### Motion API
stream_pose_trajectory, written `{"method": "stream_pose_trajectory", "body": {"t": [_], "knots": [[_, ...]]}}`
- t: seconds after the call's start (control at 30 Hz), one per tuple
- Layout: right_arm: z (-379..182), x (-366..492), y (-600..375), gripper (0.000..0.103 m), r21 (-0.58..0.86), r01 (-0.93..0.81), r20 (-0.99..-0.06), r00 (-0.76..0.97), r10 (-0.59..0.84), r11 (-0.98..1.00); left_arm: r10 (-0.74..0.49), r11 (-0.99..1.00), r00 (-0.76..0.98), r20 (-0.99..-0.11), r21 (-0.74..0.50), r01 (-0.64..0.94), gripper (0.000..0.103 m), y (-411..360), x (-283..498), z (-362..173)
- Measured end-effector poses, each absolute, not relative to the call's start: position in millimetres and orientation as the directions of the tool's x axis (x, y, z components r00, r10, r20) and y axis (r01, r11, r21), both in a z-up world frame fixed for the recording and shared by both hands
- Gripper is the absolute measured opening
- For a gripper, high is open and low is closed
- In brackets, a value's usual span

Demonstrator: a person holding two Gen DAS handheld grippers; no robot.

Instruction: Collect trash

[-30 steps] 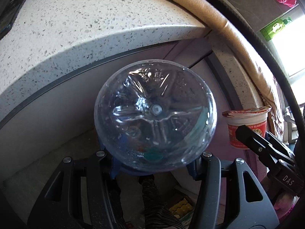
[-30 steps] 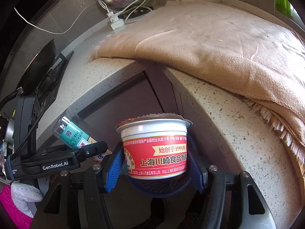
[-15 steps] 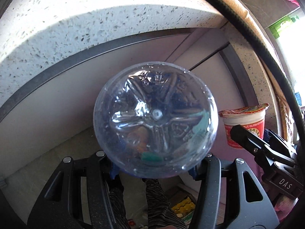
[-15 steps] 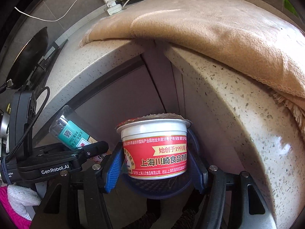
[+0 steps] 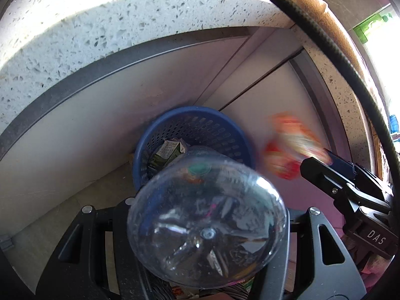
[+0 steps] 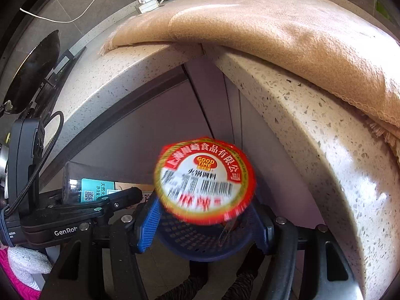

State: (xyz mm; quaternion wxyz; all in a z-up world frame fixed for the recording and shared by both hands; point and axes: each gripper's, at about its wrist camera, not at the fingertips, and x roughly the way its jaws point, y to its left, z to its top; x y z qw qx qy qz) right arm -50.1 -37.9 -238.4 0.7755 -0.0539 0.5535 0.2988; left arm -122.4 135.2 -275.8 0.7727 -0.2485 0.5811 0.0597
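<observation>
Where counters (image 6: 300, 115) meet, blue basket (image 5: 197, 125) under right hand-held gripper (image 6: 205, 225), wide, cup (image 6: 205, 180) loose; left hand-held gripper (image 5: 207, 215): hold on bottle (image 5: 200, 190) unclear.

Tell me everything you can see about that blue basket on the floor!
The blue basket is a round plastic bin with rows of small holes in its wall. It stands upright on the floor, tucked into the corner of the cabinets under the stone counter. A crumpled green carton lies inside. The clear bottle and the red-lidded cup hang above its mouth; whether either touches it cannot be told.
</observation>
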Motion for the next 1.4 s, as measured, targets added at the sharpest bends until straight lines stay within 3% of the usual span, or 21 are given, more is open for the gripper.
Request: {"method": "stream_pose_trajectory", "body": {"t": [1.0,1.4], "knots": [[-226.5,-55.7,-49.4,0.066,0.246,-0.519,-0.883,0.227,0.410,0.819,-0.200,0.888,0.293,-0.935,-0.299,-0.350,0.063,126.4,-123.8,-278.0],[-194.3,-55.8,-61.8,0.066,0.263,-0.537,-0.857,0.252,0.450,0.802,-0.166,0.910,0.325,-0.931,-0.272,-0.314,0.063,123.3,-127.2,-241.4]]}}
